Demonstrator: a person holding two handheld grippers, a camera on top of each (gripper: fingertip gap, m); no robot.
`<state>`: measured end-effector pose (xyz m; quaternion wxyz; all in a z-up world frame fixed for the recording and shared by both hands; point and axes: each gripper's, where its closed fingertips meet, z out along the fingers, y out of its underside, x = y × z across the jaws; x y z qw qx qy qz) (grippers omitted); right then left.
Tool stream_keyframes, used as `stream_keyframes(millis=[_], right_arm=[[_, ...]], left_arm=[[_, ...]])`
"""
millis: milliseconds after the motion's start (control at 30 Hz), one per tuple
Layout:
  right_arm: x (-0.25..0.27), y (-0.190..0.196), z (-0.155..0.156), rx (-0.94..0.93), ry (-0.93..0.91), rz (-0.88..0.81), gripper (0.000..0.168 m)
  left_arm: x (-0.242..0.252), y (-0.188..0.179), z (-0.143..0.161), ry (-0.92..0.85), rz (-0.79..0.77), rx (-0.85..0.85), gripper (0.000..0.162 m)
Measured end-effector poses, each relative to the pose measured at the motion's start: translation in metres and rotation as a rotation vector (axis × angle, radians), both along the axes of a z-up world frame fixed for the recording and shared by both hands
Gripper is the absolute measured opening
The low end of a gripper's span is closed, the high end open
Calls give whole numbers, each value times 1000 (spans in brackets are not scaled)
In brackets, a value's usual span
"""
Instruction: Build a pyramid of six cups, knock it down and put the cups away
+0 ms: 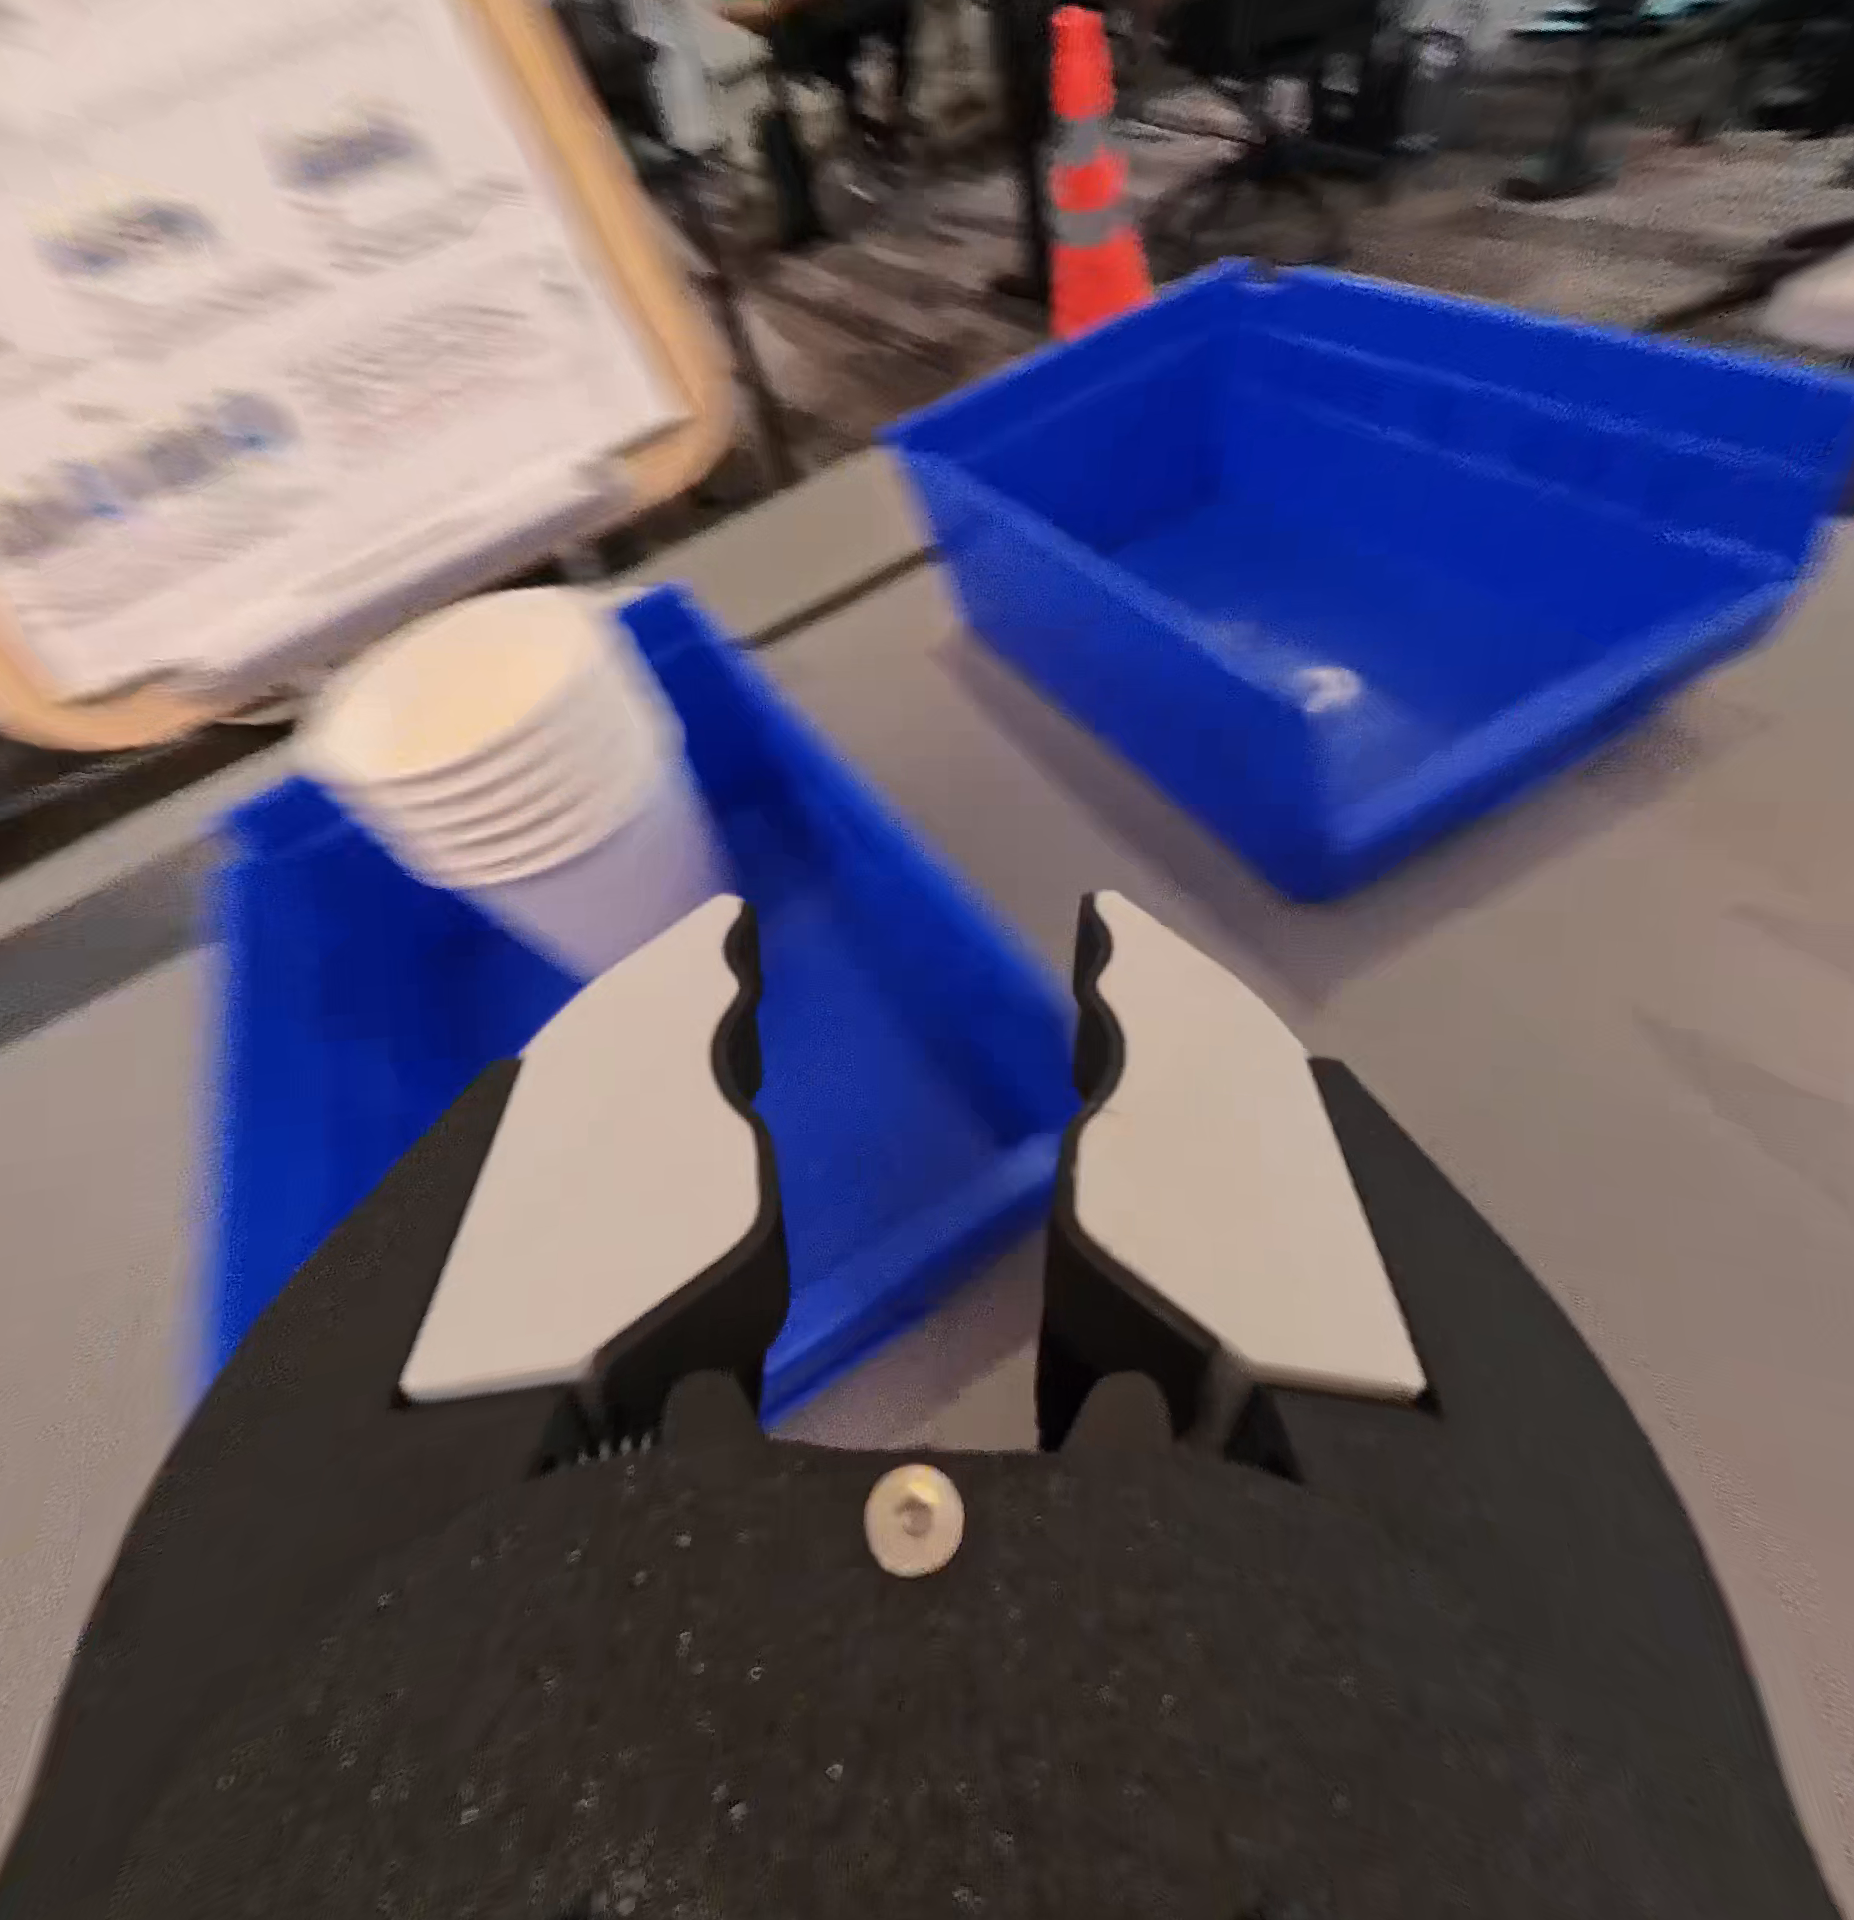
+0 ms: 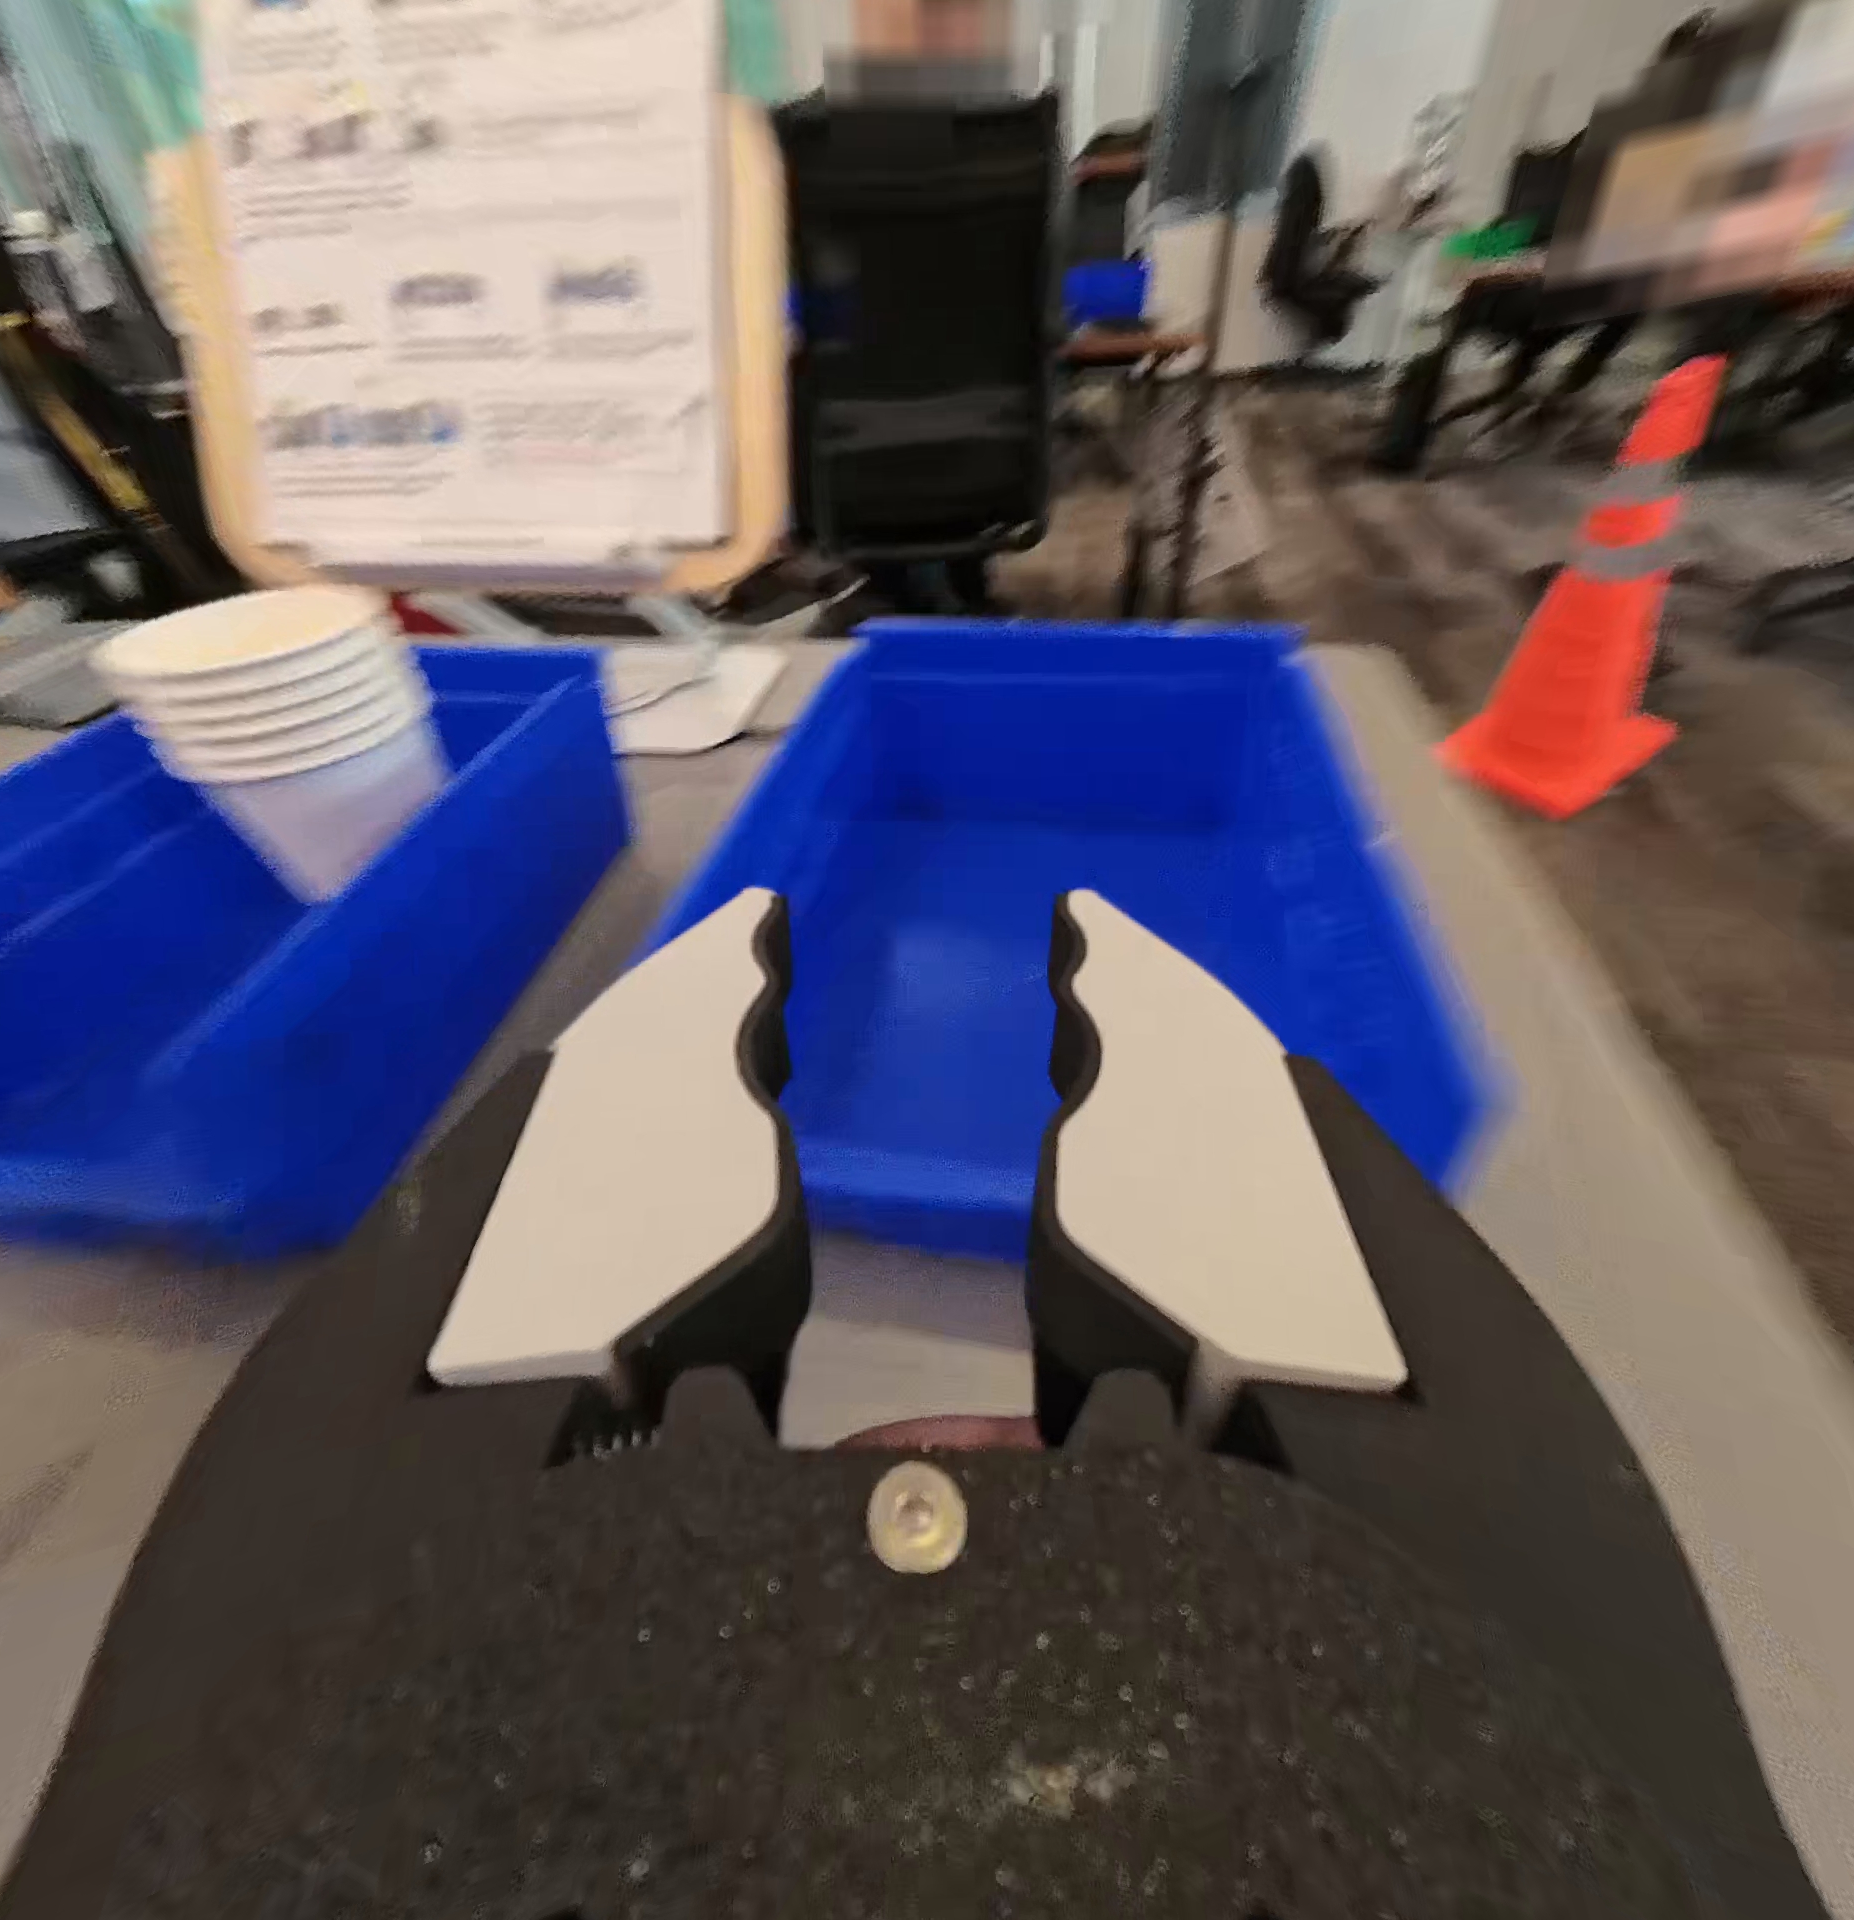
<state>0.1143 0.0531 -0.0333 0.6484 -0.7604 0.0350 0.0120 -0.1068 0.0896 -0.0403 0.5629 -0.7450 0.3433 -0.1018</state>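
A nested stack of several white paper cups (image 1: 507, 758) stands tilted in the left blue bin (image 1: 902, 1039). It also shows in the right wrist view (image 2: 279, 717), in the same bin (image 2: 403, 966). A second blue bin (image 1: 1422, 644) to the right is empty; it fills the middle of the right wrist view (image 2: 1058, 935). My left gripper (image 1: 912, 925) is open and empty, above the left bin, to the right of the cup stack. My right gripper (image 2: 918, 920) is open and empty, above the near part of the empty bin. Both views are blurred.
The bins sit on a grey table (image 1: 1525, 1143) whose far edge lies just behind them. An orange traffic cone (image 2: 1598, 613) stands on the floor to the right. A poster board (image 2: 466, 281) and a black chair (image 2: 923, 343) stand behind the table.
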Motion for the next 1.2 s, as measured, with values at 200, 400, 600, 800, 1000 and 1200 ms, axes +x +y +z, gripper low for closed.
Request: stream_keyframes(millis=[200,400,600,800,1000,1200], right_arm=[[-190,29,-62,-130,147,291,64],[-212,54,-72,-159,96,166,62],[-205,72,-95,-226,89,107,51],[-213,73,-93,-228,80,118,10],[-232,74,-87,-244,43,40,4],[-327,103,-74,-252,97,111,4]], left_arm=[[-136,47,-45,-131,222,-147,59],[-156,59,-35,-217,189,-136,44],[-181,74,-50,-189,292,-140,50],[-175,79,-65,-162,285,-183,8],[-193,83,-56,-194,353,-174,5],[-283,109,-25,-236,501,-79,3]])
